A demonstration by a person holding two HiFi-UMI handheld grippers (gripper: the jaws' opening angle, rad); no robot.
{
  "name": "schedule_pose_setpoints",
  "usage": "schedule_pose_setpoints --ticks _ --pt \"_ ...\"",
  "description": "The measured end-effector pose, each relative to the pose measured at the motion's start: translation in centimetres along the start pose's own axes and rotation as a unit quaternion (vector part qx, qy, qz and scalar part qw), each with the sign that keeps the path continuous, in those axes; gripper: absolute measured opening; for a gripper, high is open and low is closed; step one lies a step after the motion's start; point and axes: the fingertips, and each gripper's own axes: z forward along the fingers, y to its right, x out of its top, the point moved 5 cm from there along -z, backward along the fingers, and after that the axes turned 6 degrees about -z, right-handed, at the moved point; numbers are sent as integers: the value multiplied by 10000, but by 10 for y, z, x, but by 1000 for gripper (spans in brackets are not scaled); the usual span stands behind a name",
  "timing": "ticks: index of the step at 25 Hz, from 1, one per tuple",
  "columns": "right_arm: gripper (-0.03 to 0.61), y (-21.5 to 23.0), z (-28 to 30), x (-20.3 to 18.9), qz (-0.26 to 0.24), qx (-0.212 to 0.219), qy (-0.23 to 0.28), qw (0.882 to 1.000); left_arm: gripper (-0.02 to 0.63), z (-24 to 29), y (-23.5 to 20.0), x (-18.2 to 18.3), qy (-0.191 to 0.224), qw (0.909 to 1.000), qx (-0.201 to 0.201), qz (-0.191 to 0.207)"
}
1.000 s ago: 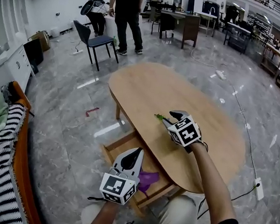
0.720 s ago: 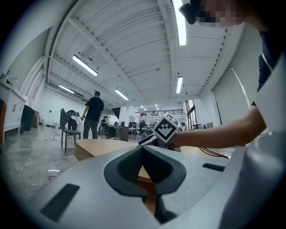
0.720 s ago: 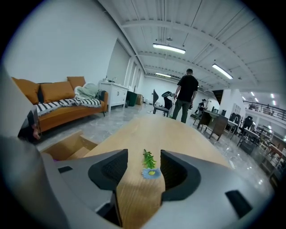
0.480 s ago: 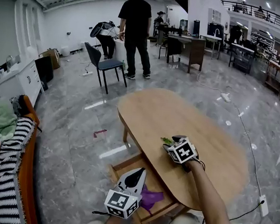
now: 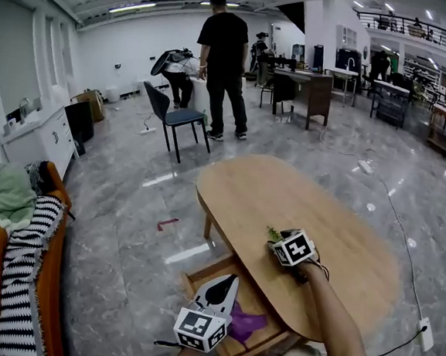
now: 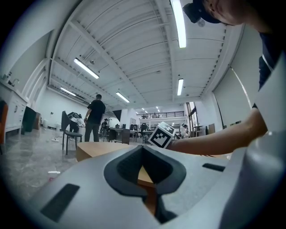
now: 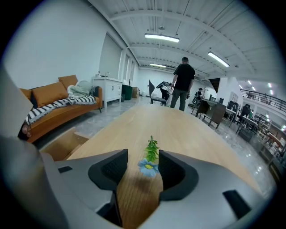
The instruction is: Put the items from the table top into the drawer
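Tabletop (image 5: 336,214) bare beyond it, the blue flower sprig (image 7: 150,157) lies near the drawer-side edge between the parted jaws of our right gripper (image 7: 143,157), which have just been opening and sit lower than before, while our left gripper (image 6: 143,149), jaws together, hovers at the open drawer (image 5: 203,267).

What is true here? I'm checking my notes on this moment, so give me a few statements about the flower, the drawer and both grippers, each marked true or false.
The flower lies on the table. True.
The right gripper is clamped on the flower. False: its fingers stand apart, having just been opening, with the flower between them.
The drawer is open with a purple thing inside. True.
The left gripper carries the flower. False: its fingers are together, with nothing between them.
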Motion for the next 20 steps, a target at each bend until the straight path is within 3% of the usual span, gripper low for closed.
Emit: schedule_pose_setpoints --ticks 5,7,8,9,20 --pt "203 -9 4 -4 52 191 -208 9996 3 -4 0 1 -12 10000 22 30" --pt "169 -8 4 -4 0 134 -267 9996 3 -4 -3 1 -28 10000 50 73" --pt "101 -9 3 -4 -73 86 -303 9995 3 -5 -4 1 -48 9999 60 94" --pt "85 -9 3 -4 -136 54 -334 9993 3 -5 -5 1 -62 9999 64 100" --pt "54 -12 0 -2 -144 30 -180 9997 3 -8 -12 -1 -54 9999 78 43"
